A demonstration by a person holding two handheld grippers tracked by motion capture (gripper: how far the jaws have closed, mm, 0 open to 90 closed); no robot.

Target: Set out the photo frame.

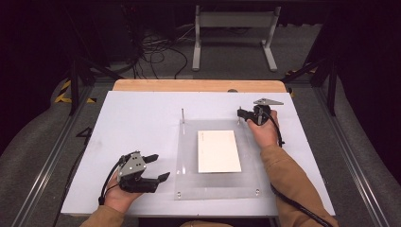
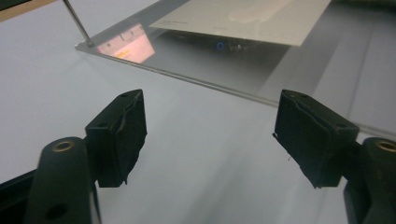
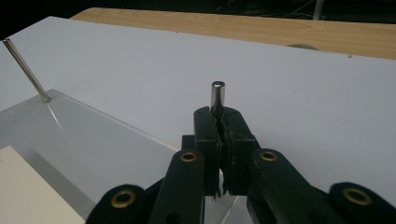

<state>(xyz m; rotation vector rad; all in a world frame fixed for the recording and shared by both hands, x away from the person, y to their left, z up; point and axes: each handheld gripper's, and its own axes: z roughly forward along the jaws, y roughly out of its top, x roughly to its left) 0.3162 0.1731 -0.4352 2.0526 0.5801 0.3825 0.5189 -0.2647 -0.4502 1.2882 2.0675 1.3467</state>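
We take the clear acrylic plate (image 1: 215, 182) on the white desk (image 1: 137, 118) as our landmark. In the high view the right gripper (image 1: 240, 113) sits at the plate's far right corner, jaws pressed together on the short metal pin (image 1: 239, 115) standing there. The pin is tiny in that view; the right gripper view resolves it as a polished steel cylinder (image 3: 217, 95), upright, flat-topped, its upper end rising above the two pinching pads while its lower part is hidden between them. That same view shows a thinner, taller rod (image 3: 25, 70) at the plate's far left corner, which the high view shows as a fine vertical line (image 1: 182, 115).

The left gripper (image 1: 158, 168) rests off the plate's near left side, jaws spread with nothing between them. The left gripper view confirms this: between the black pads (image 2: 120, 135) we see only bare desk, and beyond them the plate's edge (image 2: 187, 79) and the white sheet (image 2: 252, 18) lying on it. In the high view the sheet (image 1: 218, 151) lies nearly centred on the plate.
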